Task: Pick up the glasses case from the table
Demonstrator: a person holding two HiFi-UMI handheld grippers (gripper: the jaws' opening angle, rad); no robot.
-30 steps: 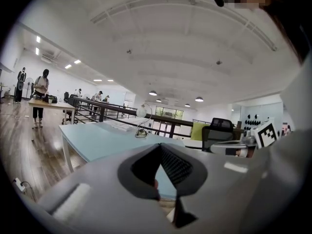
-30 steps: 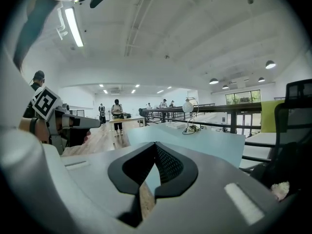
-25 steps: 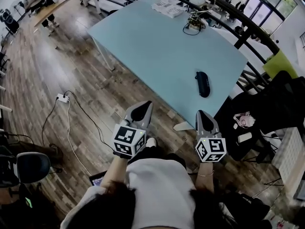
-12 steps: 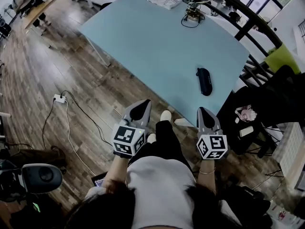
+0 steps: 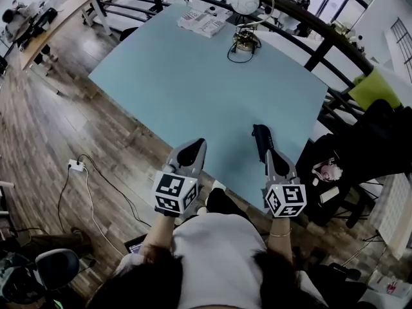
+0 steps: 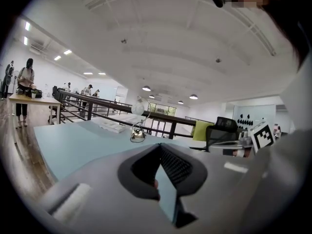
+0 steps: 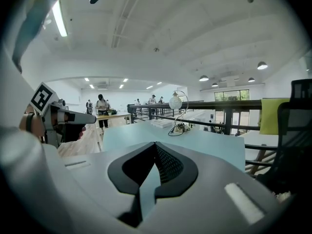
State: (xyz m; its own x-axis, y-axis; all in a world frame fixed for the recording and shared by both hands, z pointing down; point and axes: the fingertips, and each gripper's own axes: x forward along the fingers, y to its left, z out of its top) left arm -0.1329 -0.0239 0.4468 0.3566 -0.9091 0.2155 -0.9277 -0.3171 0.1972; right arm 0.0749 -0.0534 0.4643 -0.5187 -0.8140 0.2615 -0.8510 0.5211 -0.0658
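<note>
Pushing ahead like this could go wrong on the pale blue-green tabletop [image 5: 193, 76]. Your left gripper [image 5: 195, 144] sits off to the left of the target and can't steady it. The black oblong glasses case [image 5: 259, 136] lies by the table's near edge, just beyond your right gripper [image 5: 270, 153], whose closed tips would likely shove it along or off (smooth top, nothing to stop it). Left jaws are pressed together on nothing; right jaws likewise, fully closed and empty.
</note>
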